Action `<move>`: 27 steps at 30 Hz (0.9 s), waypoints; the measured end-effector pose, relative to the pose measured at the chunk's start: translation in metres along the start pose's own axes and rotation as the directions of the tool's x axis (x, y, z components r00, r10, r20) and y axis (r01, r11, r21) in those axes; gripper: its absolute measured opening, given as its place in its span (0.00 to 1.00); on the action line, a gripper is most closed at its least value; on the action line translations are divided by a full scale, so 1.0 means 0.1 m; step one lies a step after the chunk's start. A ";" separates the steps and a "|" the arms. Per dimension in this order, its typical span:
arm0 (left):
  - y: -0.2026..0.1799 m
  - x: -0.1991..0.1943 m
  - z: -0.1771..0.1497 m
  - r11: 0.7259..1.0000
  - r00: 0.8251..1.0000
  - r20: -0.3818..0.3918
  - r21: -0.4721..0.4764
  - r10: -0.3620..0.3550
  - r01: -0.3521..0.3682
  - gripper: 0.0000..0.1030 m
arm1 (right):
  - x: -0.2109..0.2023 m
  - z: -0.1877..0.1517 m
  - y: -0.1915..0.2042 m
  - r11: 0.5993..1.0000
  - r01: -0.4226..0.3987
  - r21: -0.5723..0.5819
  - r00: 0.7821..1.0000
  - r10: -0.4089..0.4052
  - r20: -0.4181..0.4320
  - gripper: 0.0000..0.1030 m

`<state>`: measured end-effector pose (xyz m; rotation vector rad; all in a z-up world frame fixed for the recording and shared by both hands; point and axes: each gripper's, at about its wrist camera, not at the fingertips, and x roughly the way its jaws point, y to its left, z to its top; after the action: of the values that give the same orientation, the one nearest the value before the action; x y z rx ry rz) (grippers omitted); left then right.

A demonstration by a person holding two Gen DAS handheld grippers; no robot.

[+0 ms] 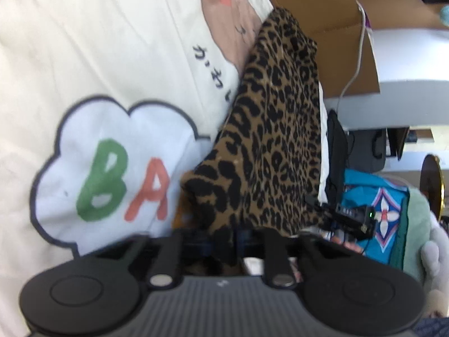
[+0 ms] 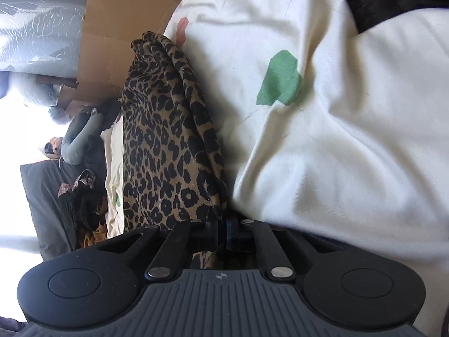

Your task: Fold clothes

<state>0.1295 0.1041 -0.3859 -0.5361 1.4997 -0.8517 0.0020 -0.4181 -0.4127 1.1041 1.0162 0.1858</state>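
Fingers of my left gripper [image 1: 234, 237] were pinched almost together on the lower edge of the leopard cloth [image 1: 269, 140], and the cloth ran up and away from them in a bunched fold. My right gripper [image 2: 221, 233] had its jaws drawn tight on another edge of the same cloth [image 2: 165, 140], which hung stretched in front of that camera. In both views the cloth lay against a cream shirt [image 1: 98, 56]: its printed cloud with the letters B and A sat left of the cloth in the left view, and a green patch [image 2: 280, 80] showed right of it in the right view. Beyond the cloth I saw a cardboard box [image 1: 336, 36]. A white cable [image 1: 357, 64] trailed over it. A blue patterned fabric [image 1: 378, 210] lay lower right.
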 end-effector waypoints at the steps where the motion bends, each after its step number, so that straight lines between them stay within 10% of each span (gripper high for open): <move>1: -0.01 -0.01 -0.01 1.000 1.000 0.003 0.004 0.001 -0.001 0.09 | -0.03 -0.02 0.00 1.000 -0.005 0.006 1.000 0.005 0.006 0.02; 20: -0.10 -0.43 -0.13 0.998 0.999 -0.006 0.051 0.041 -0.041 0.08 | -0.37 -0.58 0.01 0.998 -0.027 0.064 0.999 0.028 -0.020 0.02; 27: 0.02 -0.31 -0.16 0.995 0.995 -0.008 0.014 0.096 -0.096 0.29 | -0.38 -0.43 0.01 0.999 0.009 0.034 1.000 -0.009 -0.007 0.02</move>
<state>0.1181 0.1317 -0.3683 -0.4475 1.5144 -0.7894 -0.0510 -0.4120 -0.3929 1.1300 1.0335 0.1654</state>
